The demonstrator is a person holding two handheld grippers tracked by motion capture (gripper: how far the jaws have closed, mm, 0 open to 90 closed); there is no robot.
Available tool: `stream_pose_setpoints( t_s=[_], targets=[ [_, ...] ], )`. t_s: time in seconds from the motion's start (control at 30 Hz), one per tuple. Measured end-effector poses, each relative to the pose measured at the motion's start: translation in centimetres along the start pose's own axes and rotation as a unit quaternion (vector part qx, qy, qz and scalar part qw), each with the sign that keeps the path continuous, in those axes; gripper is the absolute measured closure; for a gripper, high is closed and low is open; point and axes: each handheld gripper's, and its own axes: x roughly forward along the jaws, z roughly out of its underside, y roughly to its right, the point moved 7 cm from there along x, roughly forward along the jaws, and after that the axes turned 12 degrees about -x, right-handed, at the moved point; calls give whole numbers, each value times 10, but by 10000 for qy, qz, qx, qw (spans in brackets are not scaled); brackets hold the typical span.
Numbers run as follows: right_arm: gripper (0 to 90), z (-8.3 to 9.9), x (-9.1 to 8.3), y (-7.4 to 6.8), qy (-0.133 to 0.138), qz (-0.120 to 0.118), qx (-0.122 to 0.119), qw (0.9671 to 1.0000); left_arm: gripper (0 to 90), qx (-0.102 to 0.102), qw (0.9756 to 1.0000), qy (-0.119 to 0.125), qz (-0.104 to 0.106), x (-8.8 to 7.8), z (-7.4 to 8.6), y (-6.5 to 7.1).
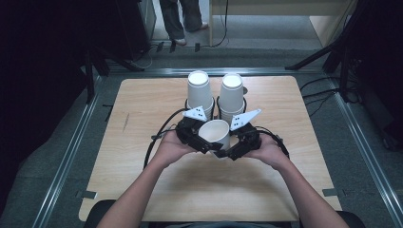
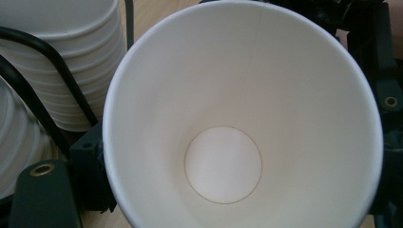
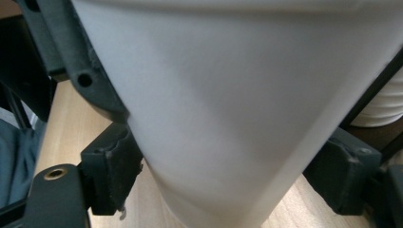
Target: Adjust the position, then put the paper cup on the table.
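A white paper cup stands mouth up over the middle of the wooden table, between both grippers. My left gripper has a jaw on each side of it. In the left gripper view I look down into the cup; the left pad lies against its wall. My left gripper is shut on the cup. My right gripper straddles the cup's lower wall. The right gripper's pads sit right beside that wall without denting it.
Two stacks of upside-down white cups stand in black wire holders just behind the grippers. One stack is close on the left in the left gripper view. A person's legs are on the floor beyond the table.
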Motion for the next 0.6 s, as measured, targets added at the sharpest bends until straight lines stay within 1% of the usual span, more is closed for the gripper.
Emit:
stream_pose_setpoints(
  t_s=[0.03, 0.1, 0.17, 0.2, 0.23, 0.27, 0.37, 0.43, 0.5, 0.6],
  targets=[
    [164, 1, 0, 0, -45, 4, 2, 10000, 130, -50, 10000, 25, 10, -2, -1, -1],
    [161, 3, -2, 0, -111, 2, 47, 9999, 130, -68, 9999, 71, -85, -6, -2, -3],
    [161, 6, -5, 1, -203, 69, 26, 9998, 130, -103, 9998, 134, -112, -11, -2, -5],
    [161, 6, -7, 1, -232, 69, -4, 9997, 130, -100, 9998, 134, -111, -14, -2, -6],
    [161, 7, -10, 2, -261, 120, -48, 9996, 130, -95, 9997, 169, -146, -16, -2, -7],
    [161, 8, -12, 2, -289, 145, -30, 9995, 130, -89, 9997, 165, -168, -18, -2, -8],
    [162, 11, -17, 2, -393, 160, 41, 9991, 130, -97, 9997, 110, -174, -22, 0, -10],
    [165, 12, -20, 0, -483, 253, 56, 9985, 130, -50, 9996, 64, -252, -24, 1, -11],
    [165, 12, -24, -2, -469, 289, 60, 9985, 129, -4, 9996, 20, -278, -26, 3, -11],
    [165, 13, -27, -5, -481, 301, 137, 9983, 129, 76, 9994, -111, -332, -27, 6, -12]
  ],
)
